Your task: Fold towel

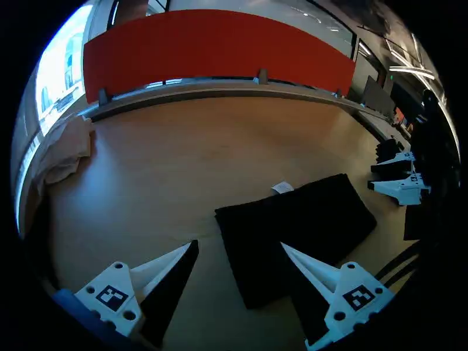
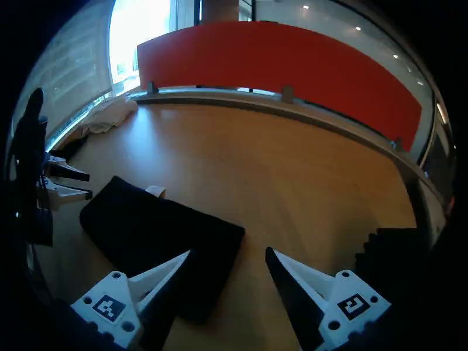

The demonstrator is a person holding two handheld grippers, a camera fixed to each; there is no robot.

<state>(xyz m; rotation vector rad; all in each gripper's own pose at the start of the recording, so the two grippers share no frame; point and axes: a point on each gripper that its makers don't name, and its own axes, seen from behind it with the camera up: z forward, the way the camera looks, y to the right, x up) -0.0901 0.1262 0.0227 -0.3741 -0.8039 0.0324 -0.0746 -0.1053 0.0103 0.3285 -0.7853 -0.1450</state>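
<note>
Nearest to me, my left gripper (image 1: 238,245) has its white fingers spread wide with nothing between them. Its right finger is poised over one end of the black fabric towel (image 1: 298,225) and its left finger over bare wood. My right gripper (image 2: 228,251) is likewise wide apart and empty — its left finger over the towel's other end, its right finger over the table. I judge that I have one hand at each end because a fold needs both corners lifted together and carried across evenly.

The towel lies flat on the pale wooden table (image 1: 169,158) as a neat oblong between my two hands. Its edges look thick, so I take it to be doubled over at least once already; whether another fold is wanted I cannot tell. A small white fabric tag (image 1: 282,187) pokes out from its far edge.

Off to my right, near the table's edge, sits a dark stepped stack (image 2: 392,245) — possibly more towels, though it is too dim to be sure. Farther off, a crumpled cream cloth (image 1: 64,146) lies in the far left corner. Behind the table runs a long red partition panel (image 1: 216,52), with bright windows (image 2: 137,35) beyond it.
</note>
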